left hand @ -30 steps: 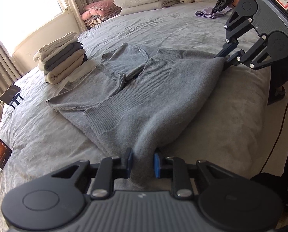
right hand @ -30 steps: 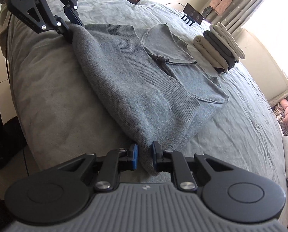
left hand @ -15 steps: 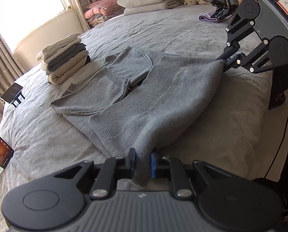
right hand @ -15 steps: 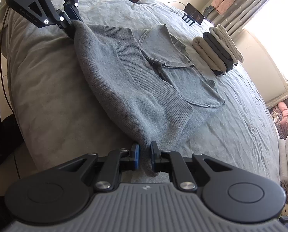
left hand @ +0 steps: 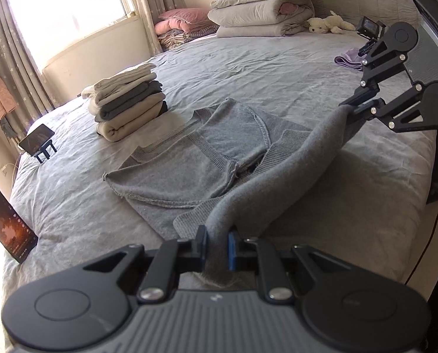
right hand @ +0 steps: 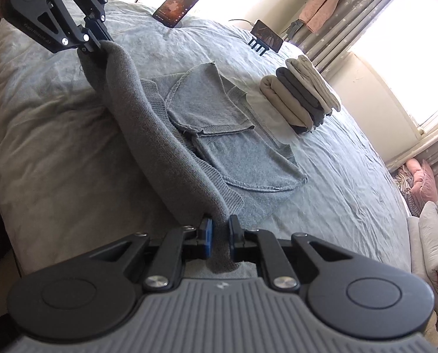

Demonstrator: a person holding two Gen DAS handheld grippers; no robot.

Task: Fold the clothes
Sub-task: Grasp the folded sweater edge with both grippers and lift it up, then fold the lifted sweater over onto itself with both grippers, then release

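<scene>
My left tongs [left hand: 216, 246] are pinched tight on 1 corner of the grey sweater [left hand: 189, 158], the blue pads [left hand: 201, 244] pressing knit that bunches down between them. My right tongs [right hand: 219, 239] grip the opposite corner the same way, cloth squeezed between their pads [right hand: 208, 236]. In the left view I can see the right tongs [left hand: 354, 106] out at the far end of the lifted edge; in the right view the left tongs [right hand: 99, 47] hold the other end.

Between the 2 grips, the sweater's edge hangs raised off the bed [left hand: 277, 67] as a thick taut band, with its ribbed hem showing along the inner side. The rest of the sweater lies flat on the grey bedcover just beyond, sleeves already folded inward across the body.

Just past the sweater sits a stack of folded clothes [left hand: 129, 100] in cream and dark grey, resting on a pale sheet of cloth that touches the sweater's far edge. To the left, near the bed's edge, 1 phone [left hand: 4, 223] stands propped upright with its screen lit, and a 2nd phone [left hand: 36, 142] leans on a small black stand farther back.

At the far side I see a pile of folded quilts [left hand: 257, 8], pink pillows [left hand: 183, 20] beside the curtained window [left hand: 66, 8], a white plush toy [left hand: 330, 25], and a lilac cloth [left hand: 348, 61] near a small camera [left hand: 370, 28].
</scene>
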